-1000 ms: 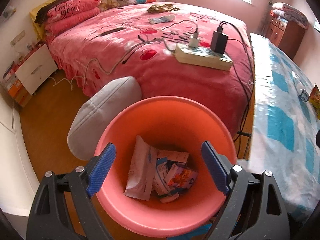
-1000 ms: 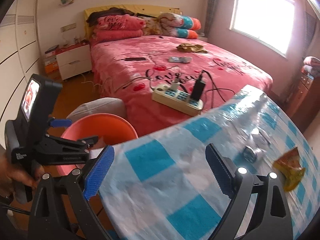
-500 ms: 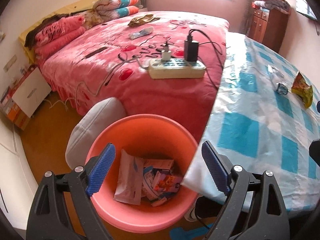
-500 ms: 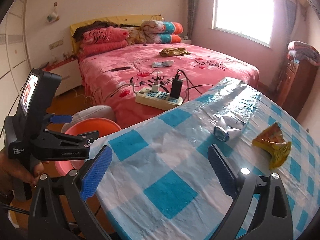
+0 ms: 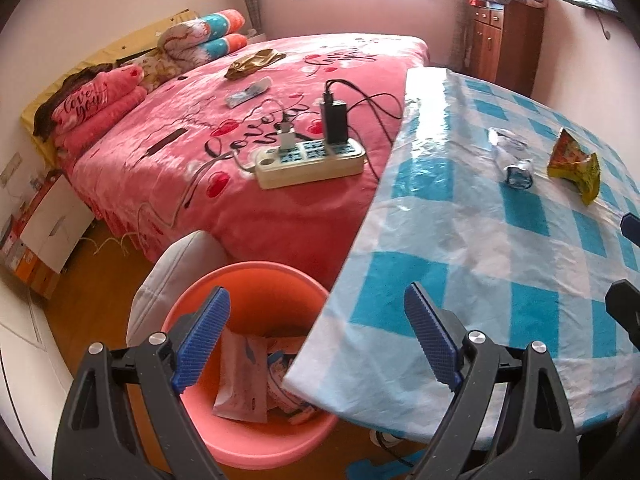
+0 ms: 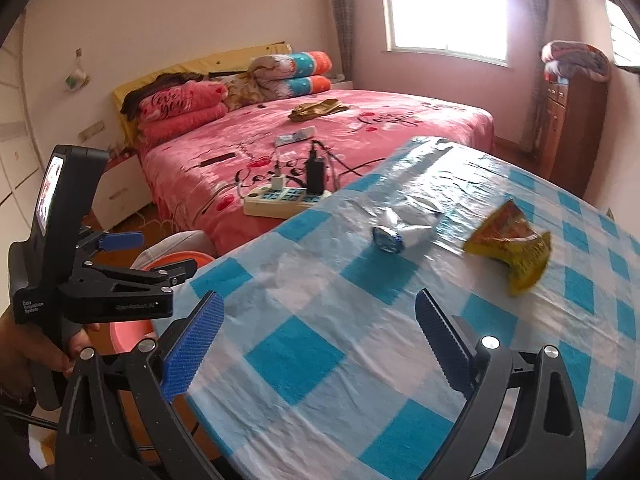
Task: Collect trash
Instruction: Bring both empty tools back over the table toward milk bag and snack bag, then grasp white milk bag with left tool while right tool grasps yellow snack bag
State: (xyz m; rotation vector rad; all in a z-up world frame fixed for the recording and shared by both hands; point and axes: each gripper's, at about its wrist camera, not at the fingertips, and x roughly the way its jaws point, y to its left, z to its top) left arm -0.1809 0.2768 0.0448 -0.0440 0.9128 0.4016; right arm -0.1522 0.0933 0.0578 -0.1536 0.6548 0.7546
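Note:
An orange bin (image 5: pixel 256 436) holding several wrappers stands on the floor beside the table; its rim shows in the right wrist view (image 6: pixel 176 258). On the blue-checked tablecloth (image 5: pixel 472 248) lie a crumpled white wrapper (image 5: pixel 510 156) and a yellow snack bag (image 5: pixel 574 164), also in the right wrist view: wrapper (image 6: pixel 402 230), bag (image 6: pixel 514 246). My left gripper (image 5: pixel 316 340) is open and empty over the bin and table edge. My right gripper (image 6: pixel 320 346) is open and empty above the table, short of both pieces.
A pink bed (image 5: pixel 256 120) behind the bin carries a power strip (image 5: pixel 310 160) with cables, a phone and small items. A grey cushion (image 5: pixel 176 276) leans by the bin. A wooden cabinet (image 5: pixel 506 40) stands at the back right.
My left gripper has swung right, from over the bin toward the table edge. My right gripper has moved further over the table, and the wrapper and snack bag are now closer.

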